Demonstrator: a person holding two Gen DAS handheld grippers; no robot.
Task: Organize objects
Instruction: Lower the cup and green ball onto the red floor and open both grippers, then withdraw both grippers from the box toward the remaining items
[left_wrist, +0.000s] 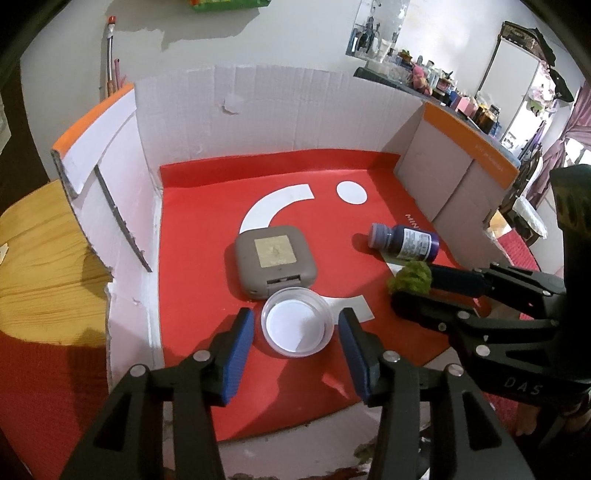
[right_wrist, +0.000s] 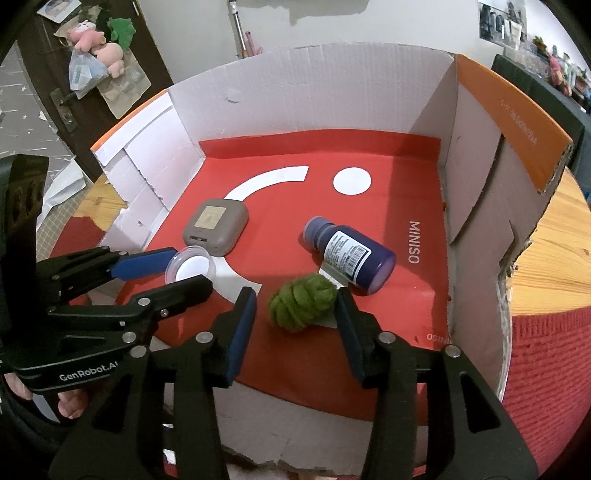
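Note:
Inside an open cardboard box with a red floor (left_wrist: 207, 229) lie several objects. My left gripper (left_wrist: 296, 328) is open around a clear round dish (left_wrist: 296, 326), which also shows in the right wrist view (right_wrist: 191, 268). My right gripper (right_wrist: 297, 306) is open around a green wool ball (right_wrist: 303, 304), seen too in the left wrist view (left_wrist: 410, 277). A grey square case (left_wrist: 275, 260) lies just behind the dish. A purple bottle (right_wrist: 349, 254) lies on its side behind the wool ball.
The box's white cardboard walls (left_wrist: 258, 114) rise at the back and both sides, with orange flaps (right_wrist: 509, 110). The box rests on a wooden table (left_wrist: 40, 258) with a red cloth (right_wrist: 546, 387). A cluttered shelf (left_wrist: 424, 74) stands far right.

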